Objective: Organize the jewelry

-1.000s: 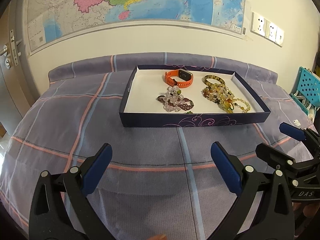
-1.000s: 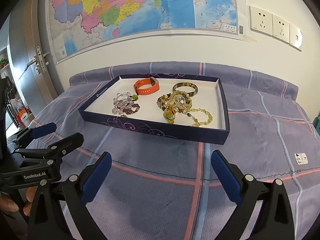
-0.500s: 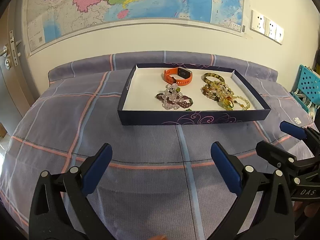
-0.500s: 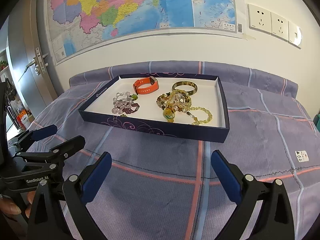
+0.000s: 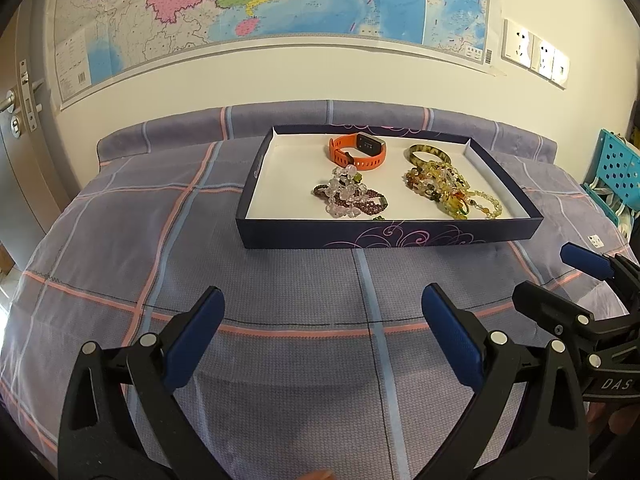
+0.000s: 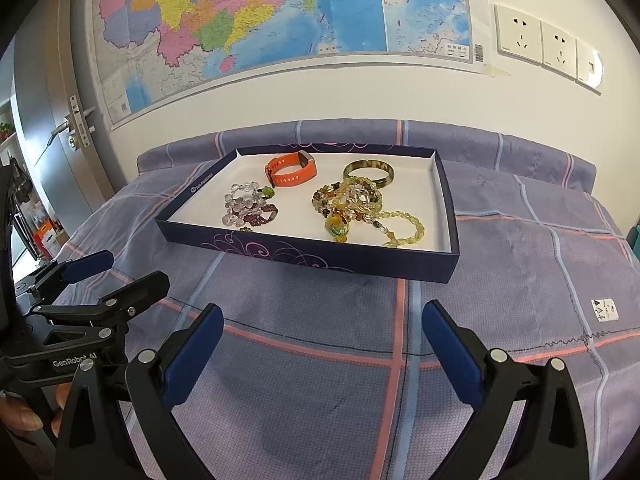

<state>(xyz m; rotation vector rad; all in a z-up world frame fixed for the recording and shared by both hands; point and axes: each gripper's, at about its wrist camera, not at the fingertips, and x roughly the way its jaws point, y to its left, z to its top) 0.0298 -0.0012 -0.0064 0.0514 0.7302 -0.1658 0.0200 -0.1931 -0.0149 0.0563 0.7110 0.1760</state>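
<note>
Tangling is the main risk: both bead heaps are knotted piles, and a pinch into either could lift several strands at once or drag one over the low wall of the tray (image 5: 390, 236) onto the bed (image 5: 120, 240). The soft bedding adds to it, since a downward press may tip or slide the light tray.

Left to right in the left wrist view, the left claw (image 5: 322, 334) hangs spread wide and empty above the bed at 6 o'clock, well short of the tray at 12. The right claw (image 6: 320, 350) is likewise released and holds nothing, its tips showing at 3 o'clock in that view.

All the jewelry lies inside the tray. At its centre-left sits the pale and dark-red bead cluster (image 5: 349, 197); I judge two or three strands, too entwined to count surely. Behind it at 12 stands one orange watch (image 5: 357, 151). Further right, one mottled bangle (image 5: 429, 156), touching the yellow-amber bead heap (image 5: 450, 193), which looks like three strands or more. One tray, two claws.
</note>
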